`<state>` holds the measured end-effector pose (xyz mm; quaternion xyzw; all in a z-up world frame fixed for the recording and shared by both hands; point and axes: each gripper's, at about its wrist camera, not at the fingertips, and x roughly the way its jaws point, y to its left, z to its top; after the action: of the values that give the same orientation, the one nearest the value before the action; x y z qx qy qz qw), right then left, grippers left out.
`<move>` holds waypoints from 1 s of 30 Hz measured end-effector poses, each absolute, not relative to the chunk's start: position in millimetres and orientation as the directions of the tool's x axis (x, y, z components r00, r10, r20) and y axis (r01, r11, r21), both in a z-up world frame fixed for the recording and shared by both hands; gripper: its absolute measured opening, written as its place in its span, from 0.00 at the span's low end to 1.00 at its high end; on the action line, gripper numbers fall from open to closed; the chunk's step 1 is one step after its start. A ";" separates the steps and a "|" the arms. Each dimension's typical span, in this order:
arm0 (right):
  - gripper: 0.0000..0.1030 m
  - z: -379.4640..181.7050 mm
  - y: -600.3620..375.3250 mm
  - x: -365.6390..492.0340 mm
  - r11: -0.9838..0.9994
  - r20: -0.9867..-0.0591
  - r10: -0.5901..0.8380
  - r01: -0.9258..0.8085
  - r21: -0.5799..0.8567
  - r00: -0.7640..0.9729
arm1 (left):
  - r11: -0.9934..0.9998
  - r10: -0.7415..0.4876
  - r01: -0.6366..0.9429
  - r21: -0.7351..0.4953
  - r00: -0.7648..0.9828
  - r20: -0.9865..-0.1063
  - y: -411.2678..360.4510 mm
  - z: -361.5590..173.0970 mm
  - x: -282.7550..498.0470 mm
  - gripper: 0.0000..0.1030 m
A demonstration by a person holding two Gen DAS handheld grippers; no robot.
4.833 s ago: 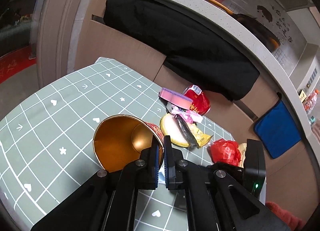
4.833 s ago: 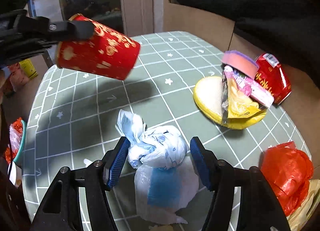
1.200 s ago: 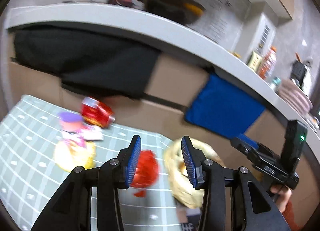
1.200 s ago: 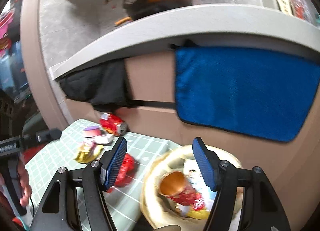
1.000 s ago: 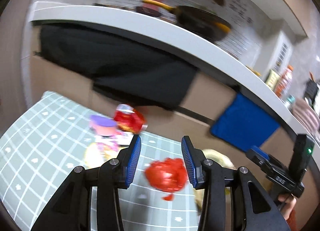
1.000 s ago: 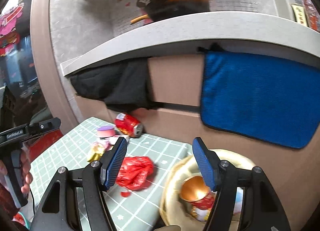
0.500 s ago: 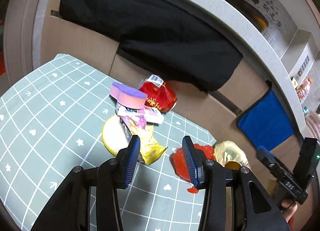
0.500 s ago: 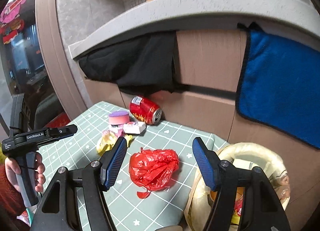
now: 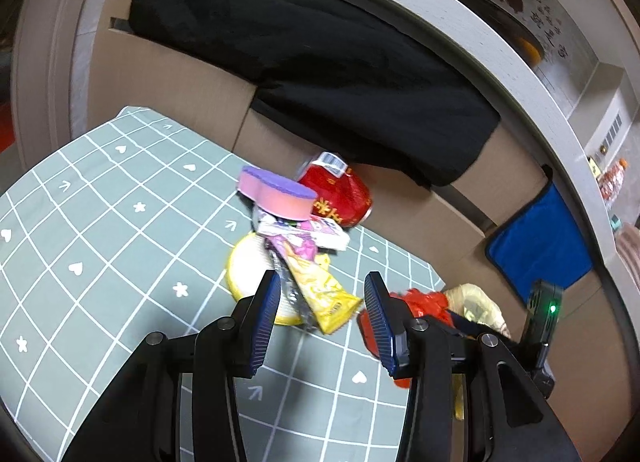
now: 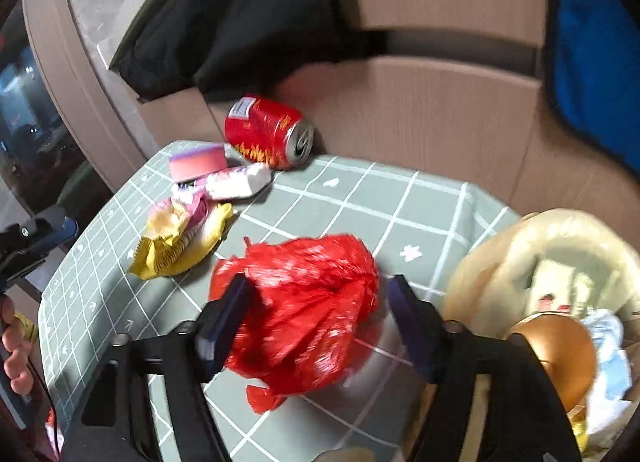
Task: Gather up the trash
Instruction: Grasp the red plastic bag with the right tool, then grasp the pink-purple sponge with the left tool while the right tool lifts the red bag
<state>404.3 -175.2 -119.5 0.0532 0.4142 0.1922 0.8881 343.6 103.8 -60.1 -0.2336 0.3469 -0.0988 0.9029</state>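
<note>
Left gripper: your left gripper [image 9: 318,316] now looks down on the litter pile, where a second ago it faced the counter. Its jaws are apart with nothing between the pads, lined up just short of the crinkled yellow foil snack wrapper [image 9: 324,294].
Litter pile: the wrapper lies across a round yellow lid [image 9: 250,266], under a pink-and-white packet [image 9: 304,232] and a pink sponge with a purple top [image 9: 276,193]. A dented red drink can [image 10: 266,131] lies on its side behind them, against the cardboard wall. All still sit on the grey-green grid-patterned tablecloth [image 9: 100,221].
Red bag: the crumpled red plastic bag [image 10: 304,302] rests on the cloth near the table's right edge, well apart from the pile.
Right gripper: your right gripper [image 10: 318,316] has dropped from above the bin to the bag. Its jaws have just been opening and now straddle the bag; its left pad looks to touch the plastic, but the right stands clear, so nothing is gripped.
Bin: the bin lined with a pale yellow bag [image 10: 540,229] sits just off the table's right edge, already holding a gold-lined red paper cup [image 10: 560,346] and white crumpled trash [image 10: 608,366].
Meaning: I'd judge both hands are set for their next pickups; close the right on the bag first.
</note>
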 end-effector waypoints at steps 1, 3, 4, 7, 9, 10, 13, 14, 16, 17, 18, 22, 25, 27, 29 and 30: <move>0.77 -121.4 -174.1 406.2 0.914 -0.715 0.401 -0.301 0.271 0.573 | 0.867 -0.340 0.007 -0.498 0.739 -0.582 106.9 -62.4 345.4 0.44; 0.79 -124.8 -172.1 410.4 0.900 -0.715 0.434 -0.307 0.311 0.548 | 0.852 -0.347 -0.011 -0.523 0.735 -0.582 112.5 -67.7 349.8 0.44; 0.80 -125.7 -171.6 412.6 0.893 -0.715 0.447 -0.309 0.326 0.538 | 0.847 -0.350 -0.017 -0.532 0.735 -0.581 114.2 -69.6 351.2 0.44; 0.80 -128.9 -167.5 415.3 0.869 -0.713 0.492 -0.325 0.373 0.499 | 0.830 -0.358 -0.033 -0.557 0.735 -0.576 117.8 -75.9 359.8 0.44; 0.79 -126.6 -161.3 413.7 0.849 -0.708 0.523 -0.360 0.386 0.474 | 0.818 -0.367 -0.040 -0.574 0.732 -0.574 117.3 -79.0 368.9 0.44; 0.70 -125.5 -159.4 412.6 0.832 -0.702 0.548 -0.381 0.403 0.454 | 0.813 -0.371 -0.042 -0.580 0.731 -0.573 116.6 -79.9 373.9 0.44; 0.53 -119.4 -156.1 403.1 0.803 -0.695 0.581 -0.435 0.407 0.423 | 0.814 -0.368 -0.043 -0.579 0.733 -0.572 113.7 -80.0 394.7 0.44; 0.51 -113.9 -156.9 396.9 0.819 -0.697 0.555 -0.446 0.362 0.454 | 0.817 -0.359 -0.046 -0.575 0.739 -0.570 113.3 -79.4 404.8 0.44; 0.51 -106.3 -162.9 390.1 0.841 -0.689 0.522 -0.441 0.314 0.503 | 0.820 -0.337 -0.060 -0.570 0.753 -0.565 115.1 -78.5 421.1 0.44; 0.51 -100.6 -167.9 386.0 0.855 -0.680 0.499 -0.432 0.286 0.538 | 0.820 -0.325 -0.071 -0.569 0.760 -0.563 116.8 -78.2 430.2 0.44; 0.51 -94.9 -171.9 380.5 0.871 -0.668 0.472 -0.421 0.253 0.575 | 0.815 -0.312 -0.089 -0.572 0.765 -0.563 119.4 -78.6 440.2 0.44; 0.51 -82.9 -184.4 371.2 0.902 -0.643 0.410 -0.391 0.182 0.647 | 0.753 -0.313 -0.167 -0.636 0.760 -0.570 131.6 -89.7 477.8 0.48; 0.51 -84.6 -189.3 373.3 0.908 -0.648 0.396 -0.384 0.169 0.650 | 0.736 -0.312 -0.229 -0.638 0.722 -0.618 133.9 -104.2 501.9 0.48; 0.51 -87.9 -190.6 374.4 0.909 -0.656 0.390 -0.384 0.162 0.646 | 0.731 -0.316 -0.257 -0.632 0.694 -0.647 133.3 -113.9 511.1 0.49; 0.51 -91.8 -190.7 374.5 0.910 -0.662 0.386 -0.383 0.159 0.643 | 0.728 -0.318 -0.285 -0.624 0.665 -0.675 133.0 -124.2 515.9 0.49; 0.51 -93.8 -190.5 374.3 0.910 -0.664 0.386 -0.383 0.160 0.641 | 0.723 -0.324 -0.297 -0.624 0.653 -0.685 133.0 -129.8 517.2 0.51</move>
<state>374.3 -190.5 -93.8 0.0024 0.3670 0.2122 0.9057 517.2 133.0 -129.8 -0.3724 0.4165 -0.0081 0.8294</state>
